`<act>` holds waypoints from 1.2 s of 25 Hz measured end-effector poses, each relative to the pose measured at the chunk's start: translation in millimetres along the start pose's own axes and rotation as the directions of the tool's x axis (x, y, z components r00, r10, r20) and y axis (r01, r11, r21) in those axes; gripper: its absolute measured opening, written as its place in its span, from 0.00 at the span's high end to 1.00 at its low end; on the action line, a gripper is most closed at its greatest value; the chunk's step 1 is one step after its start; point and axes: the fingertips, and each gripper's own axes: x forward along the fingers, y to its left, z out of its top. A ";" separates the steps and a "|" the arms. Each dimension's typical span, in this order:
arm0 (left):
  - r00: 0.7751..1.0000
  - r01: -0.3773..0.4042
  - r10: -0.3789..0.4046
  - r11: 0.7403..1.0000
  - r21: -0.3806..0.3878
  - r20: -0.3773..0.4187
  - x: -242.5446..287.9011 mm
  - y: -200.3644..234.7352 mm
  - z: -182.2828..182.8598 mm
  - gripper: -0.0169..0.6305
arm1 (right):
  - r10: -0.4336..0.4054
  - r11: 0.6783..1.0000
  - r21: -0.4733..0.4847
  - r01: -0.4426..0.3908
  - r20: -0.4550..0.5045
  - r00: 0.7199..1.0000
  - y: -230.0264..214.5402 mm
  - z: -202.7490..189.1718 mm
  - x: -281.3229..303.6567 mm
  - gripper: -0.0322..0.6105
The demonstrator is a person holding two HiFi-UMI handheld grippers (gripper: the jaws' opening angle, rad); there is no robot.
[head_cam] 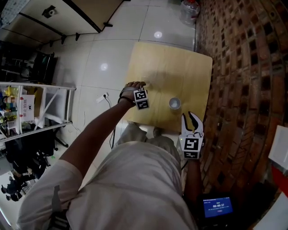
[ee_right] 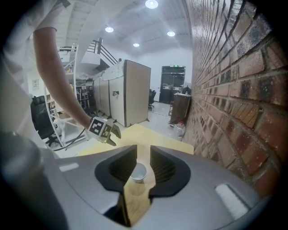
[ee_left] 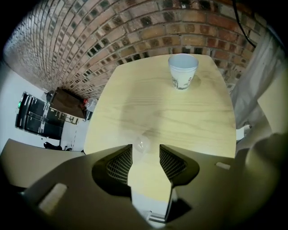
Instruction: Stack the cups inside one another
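A single white paper cup (head_cam: 174,103) stands upright on the light wooden table (head_cam: 180,67), near its front edge. In the left gripper view the cup (ee_left: 183,71) is far ahead, close to the brick wall side. My left gripper (head_cam: 144,96) hovers over the table to the cup's left, pointing steeply down; its jaws (ee_left: 146,150) are open with only bare tabletop between them. My right gripper (head_cam: 192,122) sits at the table's front right edge, open and empty. The cup (ee_right: 138,172) shows beyond its gap, apart from the pads.
A brick wall (head_cam: 243,67) runs close along the table's right side. A plastic water jug (head_cam: 189,10) stands on the tiled floor beyond the far edge. Metal shelves (head_cam: 27,112) are off to the left. A small screen (head_cam: 217,207) glows at lower right.
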 end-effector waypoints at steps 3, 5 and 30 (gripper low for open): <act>0.999 0.028 -0.029 0.999 -0.022 -0.031 15.8 2.5 -0.8 0.67 | -0.002 1.000 0.003 0.002 -0.019 1.000 -2.0 -7.8 0.7 0.80; 0.998 0.039 -0.040 0.999 -0.025 -0.047 19.8 3.2 -2.5 0.92 | -0.006 1.000 0.007 0.006 -0.028 1.000 -3.3 -10.5 0.7 0.80; 0.946 0.027 -0.064 0.992 0.119 0.319 -136.2 -49.1 112.6 0.93 | -0.009 0.999 0.033 0.008 0.022 1.000 -4.3 -11.0 -2.1 0.81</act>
